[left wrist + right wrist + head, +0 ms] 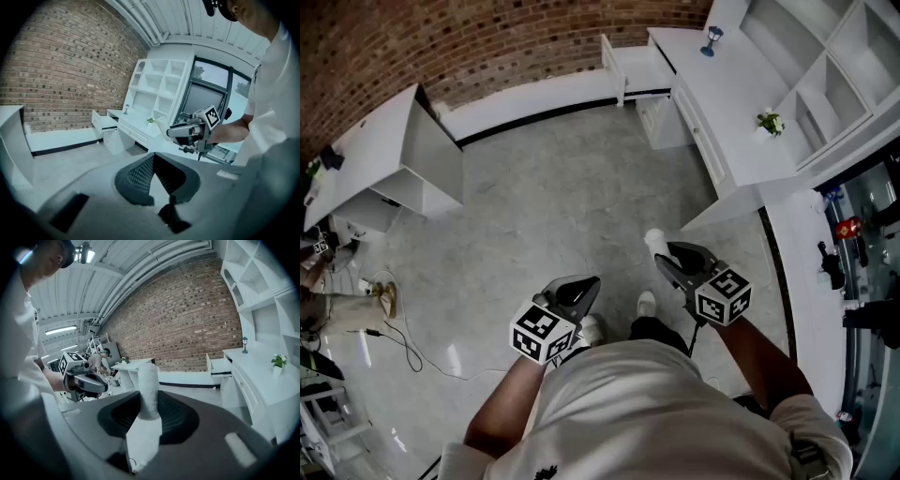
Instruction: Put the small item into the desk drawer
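Standing on grey polished floor (553, 178), brick wall (441, 37) ahead. White desk (741, 103) runs along my right with a white shelf unit (825, 66) behind it. A small potted plant (771, 122) and a small blue-topped stand (711, 39) sit on the desktop. Desk drawer (642, 67) at the far end is pulled open, and I can't see anything in it from here. A second white desk (366, 141) is off to my left, with cables on the floor near it.

Small item (149, 390) is a white, soft-looking roll. It's in my right gripper (668, 255), well apart from the drawer, which is across the floor ahead and slightly right.

Right gripper jaws are clamped on the lower part of the roll. The roll stands upright between the pads and sticks out past the tips.

Left gripper (587, 287) is beside it at about the same height, not touching it. Its jaws are pressed together at the tips with nothing between them.
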{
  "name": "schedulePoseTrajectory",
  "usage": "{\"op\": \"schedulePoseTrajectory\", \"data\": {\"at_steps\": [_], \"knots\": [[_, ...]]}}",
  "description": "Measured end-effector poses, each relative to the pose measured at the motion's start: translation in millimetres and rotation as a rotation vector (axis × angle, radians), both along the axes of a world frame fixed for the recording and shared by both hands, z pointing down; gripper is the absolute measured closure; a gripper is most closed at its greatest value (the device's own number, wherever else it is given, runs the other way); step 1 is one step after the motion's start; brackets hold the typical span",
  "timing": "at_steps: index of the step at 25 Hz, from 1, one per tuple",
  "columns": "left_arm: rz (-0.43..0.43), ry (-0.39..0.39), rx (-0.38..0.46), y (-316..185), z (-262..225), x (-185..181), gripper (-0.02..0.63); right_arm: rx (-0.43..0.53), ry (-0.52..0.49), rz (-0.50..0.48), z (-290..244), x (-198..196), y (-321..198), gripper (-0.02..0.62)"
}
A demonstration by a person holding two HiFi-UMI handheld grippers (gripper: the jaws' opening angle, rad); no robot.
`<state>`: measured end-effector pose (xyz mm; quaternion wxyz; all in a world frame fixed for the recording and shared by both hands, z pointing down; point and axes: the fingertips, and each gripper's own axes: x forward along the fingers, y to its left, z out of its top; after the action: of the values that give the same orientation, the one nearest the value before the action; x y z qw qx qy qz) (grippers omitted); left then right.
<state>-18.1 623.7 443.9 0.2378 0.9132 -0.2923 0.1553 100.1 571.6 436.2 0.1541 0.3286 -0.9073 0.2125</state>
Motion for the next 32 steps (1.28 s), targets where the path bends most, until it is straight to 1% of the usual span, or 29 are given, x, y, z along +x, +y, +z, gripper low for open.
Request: {"op": "schedulePoseTrajectory", "data": {"at_steps": [3,5,10,15,19,23,27,32], "knots": [[-0.003,-0.006,0.007,-6,4,-18,0.601,0.007,0.001,0.007,1,-13,-4,0.465],[-0.005,-0.010,0.014,-11,6,-24,0.601,0.006,0.007,0.009,4,-15,-7,0.465],[-0.005,-0.009,0.019,-38,9,-17,0.601,-0.008,0.019,0.023,12,-4,-31,0.466],[-0.004,-0.014,0.028,-89,5,11,0.601,-0.031,-0.033,0.031,10,21,-86,0.465],[0.005,-0.026,0.049,-140,-6,49,0.601,-0.022,-0.055,0.035,2,55,-143,0.464],[-0.004,-0.027,0.065,-186,-17,82,0.601,-0.008,-0.044,0.017,-2,86,-195,0.465],[-0.014,-0.039,0.077,-225,-19,111,0.601,0.037,-0.012,-0.015,-5,115,-243,0.465],[-0.014,-0.039,0.068,-260,-19,135,0.601,0.065,0.021,-0.061,-2,132,-286,0.465]]}}
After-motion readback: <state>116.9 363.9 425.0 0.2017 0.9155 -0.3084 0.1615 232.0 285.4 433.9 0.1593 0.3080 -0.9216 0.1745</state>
